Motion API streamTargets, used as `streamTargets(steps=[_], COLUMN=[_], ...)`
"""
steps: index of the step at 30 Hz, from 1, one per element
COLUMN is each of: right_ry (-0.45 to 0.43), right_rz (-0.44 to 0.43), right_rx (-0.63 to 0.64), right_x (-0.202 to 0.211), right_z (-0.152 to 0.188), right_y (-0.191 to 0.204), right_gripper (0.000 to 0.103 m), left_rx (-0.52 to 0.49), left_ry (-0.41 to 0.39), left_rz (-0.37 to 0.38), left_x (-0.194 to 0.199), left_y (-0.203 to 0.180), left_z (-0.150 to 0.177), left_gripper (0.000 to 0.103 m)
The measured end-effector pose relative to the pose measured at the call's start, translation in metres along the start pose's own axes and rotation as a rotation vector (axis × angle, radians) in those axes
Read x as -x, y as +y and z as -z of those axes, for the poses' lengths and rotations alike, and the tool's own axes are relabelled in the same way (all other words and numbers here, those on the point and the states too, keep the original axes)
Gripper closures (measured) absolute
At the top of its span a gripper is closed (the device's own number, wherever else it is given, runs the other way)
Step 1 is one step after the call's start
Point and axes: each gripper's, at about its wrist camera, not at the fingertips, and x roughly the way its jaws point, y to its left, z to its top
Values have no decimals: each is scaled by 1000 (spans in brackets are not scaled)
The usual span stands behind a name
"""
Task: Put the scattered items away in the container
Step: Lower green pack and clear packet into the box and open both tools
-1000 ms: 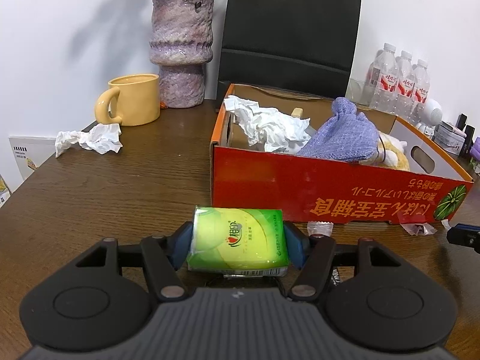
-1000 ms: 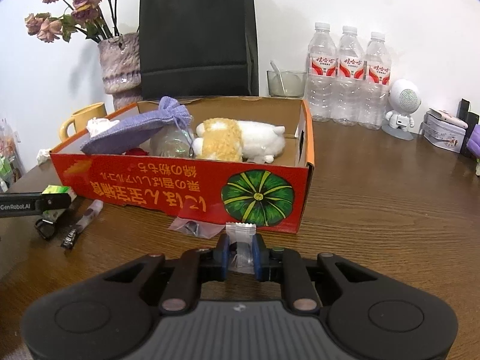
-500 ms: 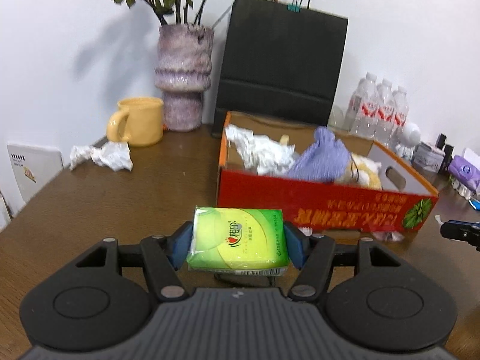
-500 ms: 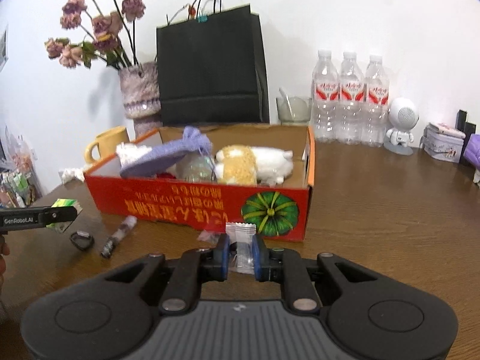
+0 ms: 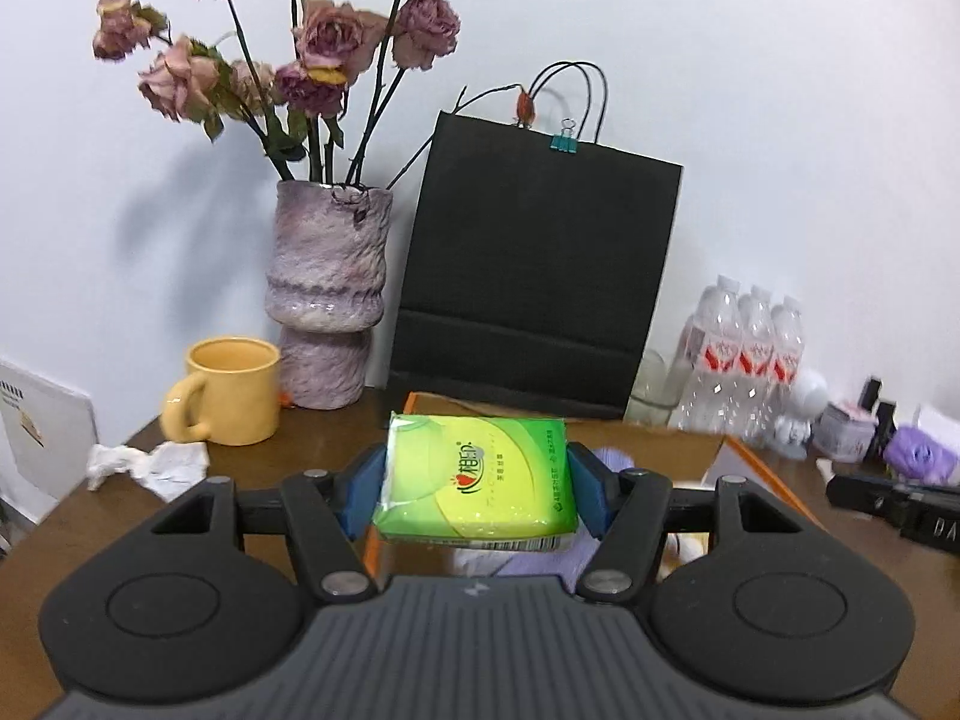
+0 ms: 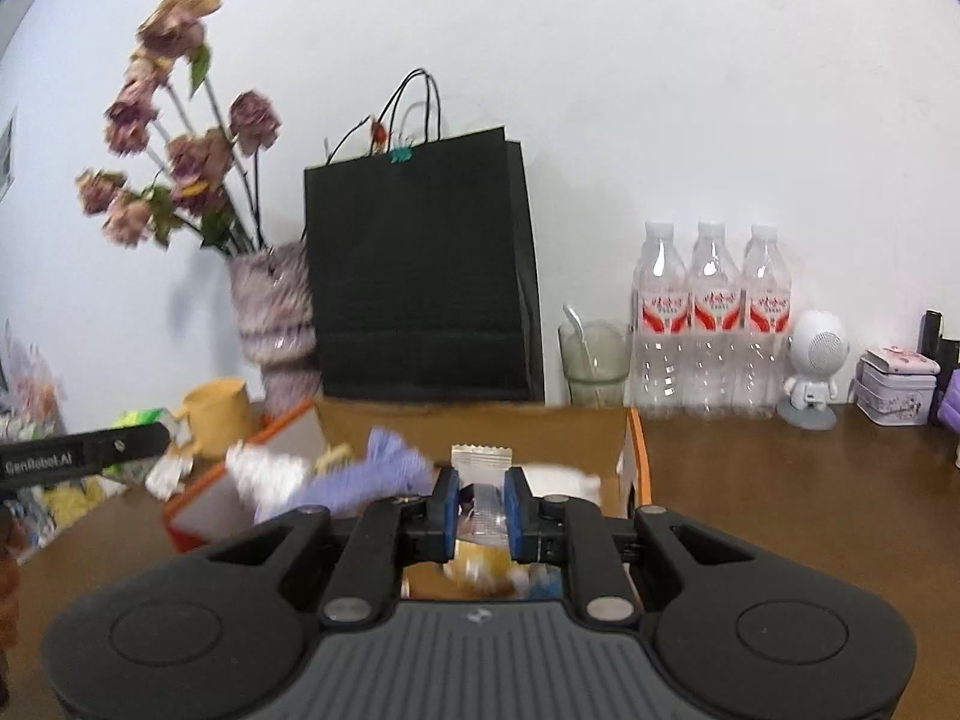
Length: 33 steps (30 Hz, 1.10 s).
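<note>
Both grippers have risen since the earlier frames, and the cardboard box (image 6: pixel 637 447) now lies low under them. On the left, a crumpled tissue (image 5: pixel 147 463) stays on the table (image 5: pixel 78 516) near the yellow mug (image 5: pixel 231 390). The left gripper (image 5: pixel 475 483) is clamped on the green tissue pack (image 5: pixel 477 480), held above the box. The right gripper (image 6: pixel 483 507) pinches a small clear sachet (image 6: pixel 482 462) over the box interior.

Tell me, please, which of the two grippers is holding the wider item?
The left gripper: it clamps a broad green tissue pack with its jaws spread well apart, whereas the right gripper pinches only a slim clear sachet, jaws nearly together.
</note>
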Motion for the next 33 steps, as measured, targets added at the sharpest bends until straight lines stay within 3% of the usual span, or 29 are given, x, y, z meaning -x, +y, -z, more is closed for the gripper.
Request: streamTargets(steps=[9, 19, 20, 21, 22, 23, 24, 25, 26, 29, 33], right_ry=[78, 134, 138, 142, 145, 152, 156, 154, 151, 157, 176], right_rz=[11, 20, 17, 13, 10, 6, 8, 11, 11, 14, 33], right_rx=[19, 23, 23, 17, 8, -3, -16, -23, -21, -22, -10], right_x=[-60, -84, -84, -85, -85, -86, -86, -86, -85, -85, -88], right_z=[2, 11, 11, 12, 11, 11, 11, 11, 11, 9, 10], right_y=[-9, -13, -13, -13, -14, -15, -17, -17, -17, -15, -14], right_gripper=[89, 89, 88, 87, 83, 58, 23, 11, 4, 0, 0], left_rx=[-50, -51, -50, -48, -46, -47, -56, -66, -76, -91, -100], left_ry=[84, 134, 141, 149, 157, 159, 157, 159, 161, 172, 175], left_rz=[8, -2, 0, 3, 2, -3, -10, -13, -13, -21, -27], left_x=[-67, -89, -90, -90, -91, -90, -89, -89, -89, -90, -89], left_y=[-10, -3, -4, -4, -5, -7, -9, -11, -13, -16, -18], left_z=[7, 13, 13, 13, 13, 13, 14, 14, 14, 16, 18], left_gripper=[39, 38, 34, 21, 11, 0, 0, 0, 0, 0, 0])
